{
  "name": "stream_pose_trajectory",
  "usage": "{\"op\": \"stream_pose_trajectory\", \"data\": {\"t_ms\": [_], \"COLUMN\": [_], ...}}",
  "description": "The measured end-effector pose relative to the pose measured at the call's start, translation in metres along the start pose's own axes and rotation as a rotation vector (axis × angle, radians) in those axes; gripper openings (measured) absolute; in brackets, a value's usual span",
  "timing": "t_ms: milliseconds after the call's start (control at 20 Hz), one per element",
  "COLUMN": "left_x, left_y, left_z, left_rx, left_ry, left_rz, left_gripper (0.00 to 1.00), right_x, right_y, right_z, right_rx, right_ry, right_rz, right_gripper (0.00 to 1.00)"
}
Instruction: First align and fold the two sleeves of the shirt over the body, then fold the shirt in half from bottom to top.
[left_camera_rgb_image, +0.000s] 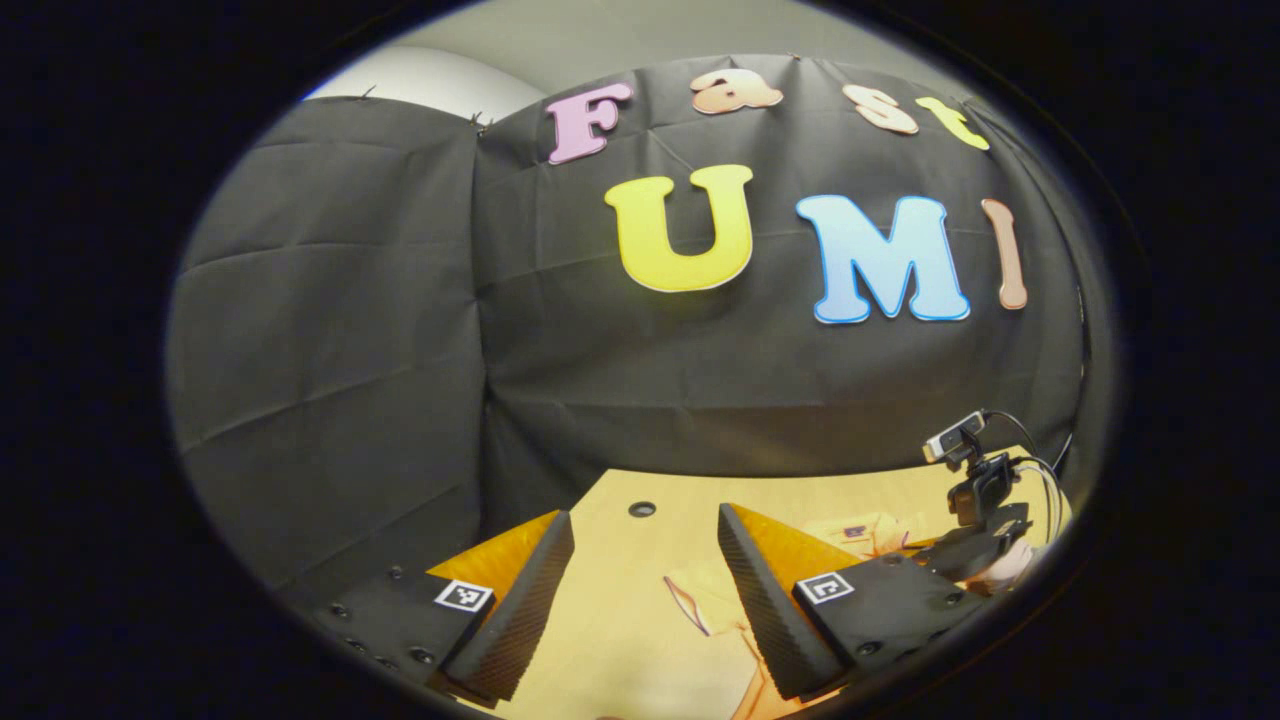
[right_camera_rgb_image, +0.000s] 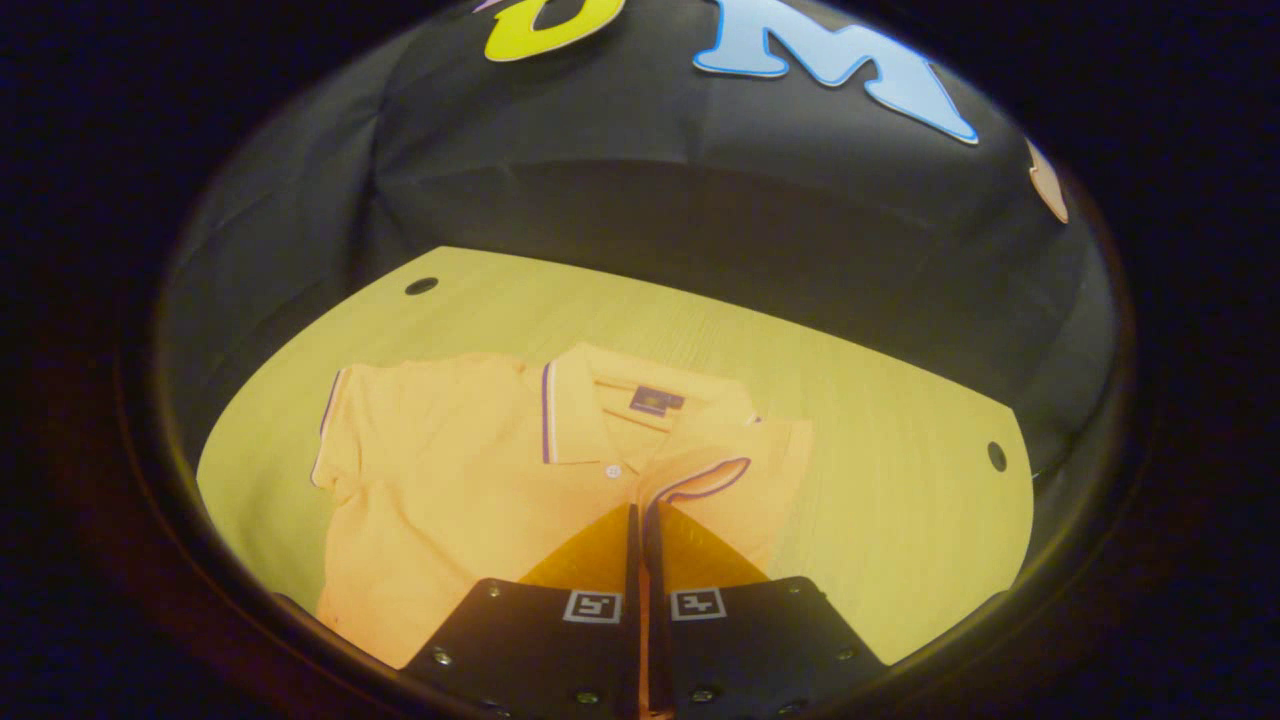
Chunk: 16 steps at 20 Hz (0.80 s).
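Left gripper (left_camera_rgb_image: 645, 560): fingers spread wide, nothing between them, hovering over the pale wooden table (left_camera_rgb_image: 620, 640) near its far edge; a round hole (left_camera_rgb_image: 641, 509) sits just past the fingertips. Ribbed finger pads (left_camera_rgb_image: 520, 610). Part of the yellow short-sleeved polo shirt (left_camera_rgb_image: 700, 600) lies beneath and to the right. At the table's right edge is the other gripper, with cables.

Right gripper (right_camera_rgb_image: 638, 520): fingers pressed together, a thin edge of fabric apparently pinched between them, at the shirt's right sleeve (right_camera_rgb_image: 740, 480), which is folded over the body. The shirt lies flat mid-table, collar (right_camera_rgb_image: 575, 415) toward the far edge; knit cotton, dark-striped collar and cuff trim, one button. Left sleeve (right_camera_rgb_image: 340, 430) is spread out near the left edge. Bare tabletop along the far edge and on the right side, with holes at the far-left (right_camera_rgb_image: 421, 286) and right (right_camera_rgb_image: 997, 456) corners.
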<state>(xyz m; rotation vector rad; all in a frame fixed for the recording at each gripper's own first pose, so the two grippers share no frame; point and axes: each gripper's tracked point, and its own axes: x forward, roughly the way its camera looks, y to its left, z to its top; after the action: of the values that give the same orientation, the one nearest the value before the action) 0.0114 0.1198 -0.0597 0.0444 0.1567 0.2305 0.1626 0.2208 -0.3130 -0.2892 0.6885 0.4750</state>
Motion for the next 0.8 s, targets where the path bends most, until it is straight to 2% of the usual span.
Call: {"op": "stream_pose_trajectory", "data": {"t_ms": [300, 450, 500, 550, 600, 800], "left_x": [0.004, 0.007, 0.009, 0.01, 0.01, 0.016], "left_y": [0.013, 0.009, 0.006, 0.004, 0.0, -0.009], "left_z": [-0.01, -0.012, -0.014, -0.013, -0.013, -0.021], "left_rx": [-0.006, -0.004, -0.005, -0.007, -0.007, -0.012], "left_ry": [0.021, 0.024, 0.026, 0.026, 0.027, 0.039], "left_rz": [0.014, 0.006, 0.0, -0.006, -0.012, -0.032], "left_gripper": [0.98, 0.98, 0.98, 0.98, 0.98, 0.98], "right_x": [0.007, 0.001, 0.001, -0.001, -0.006, -0.02], "right_y": [0.011, 0.01, 0.005, 0.004, 0.003, -0.001], "right_z": [-0.017, -0.019, -0.017, -0.016, -0.014, -0.003], "right_rx": [-0.019, 0.013, 0.018, 0.028, 0.036, 0.052], "right_ry": [0.065, 0.078, 0.071, 0.064, 0.058, 0.019], "right_rz": [0.004, 0.012, -0.001, -0.001, -0.003, -0.008], "right_gripper": [0.05, 0.2, 0.35, 0.31, 0.37, 0.37]}}
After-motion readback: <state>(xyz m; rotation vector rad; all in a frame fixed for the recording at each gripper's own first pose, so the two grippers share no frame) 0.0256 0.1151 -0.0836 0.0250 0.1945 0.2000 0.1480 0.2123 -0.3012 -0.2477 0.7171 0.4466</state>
